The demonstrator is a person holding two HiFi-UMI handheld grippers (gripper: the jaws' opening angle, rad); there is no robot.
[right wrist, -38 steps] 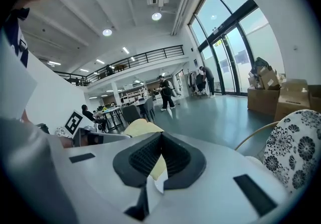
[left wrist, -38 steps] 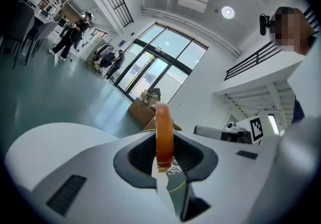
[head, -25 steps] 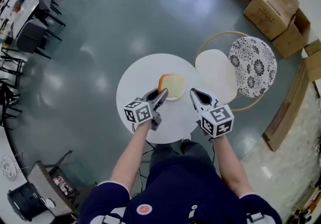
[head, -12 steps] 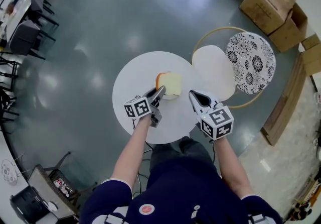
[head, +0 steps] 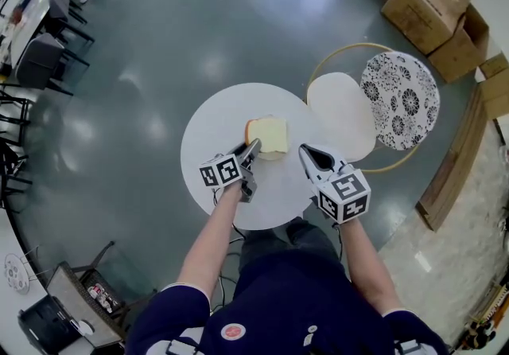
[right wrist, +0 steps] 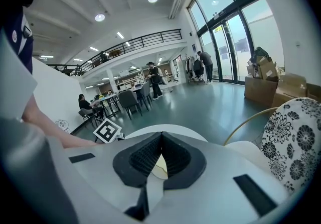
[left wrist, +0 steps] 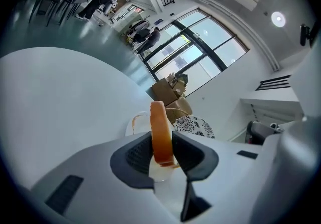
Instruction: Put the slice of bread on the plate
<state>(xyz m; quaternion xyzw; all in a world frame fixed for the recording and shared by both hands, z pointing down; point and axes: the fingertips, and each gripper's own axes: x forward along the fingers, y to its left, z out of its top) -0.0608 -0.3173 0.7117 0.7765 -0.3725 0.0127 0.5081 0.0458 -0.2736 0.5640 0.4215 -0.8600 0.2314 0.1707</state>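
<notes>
Bread slice [head: 268,135] pinched in left gripper [head: 254,145] over table's [head: 215,126] plate [left wrist: 135,123]; right gripper [head: 304,150] closed alongside.

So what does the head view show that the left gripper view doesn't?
Only the head view: the person's arms and the bread slice from above, its broad pale face showing. Only the left gripper view: the slice edge-on, its brown crust clamped between the ribbed pads, plus tall windows and ceiling lights. Both: the left gripper holding the slice, the white round table, the patterned cushion and cardboard boxes.
</notes>
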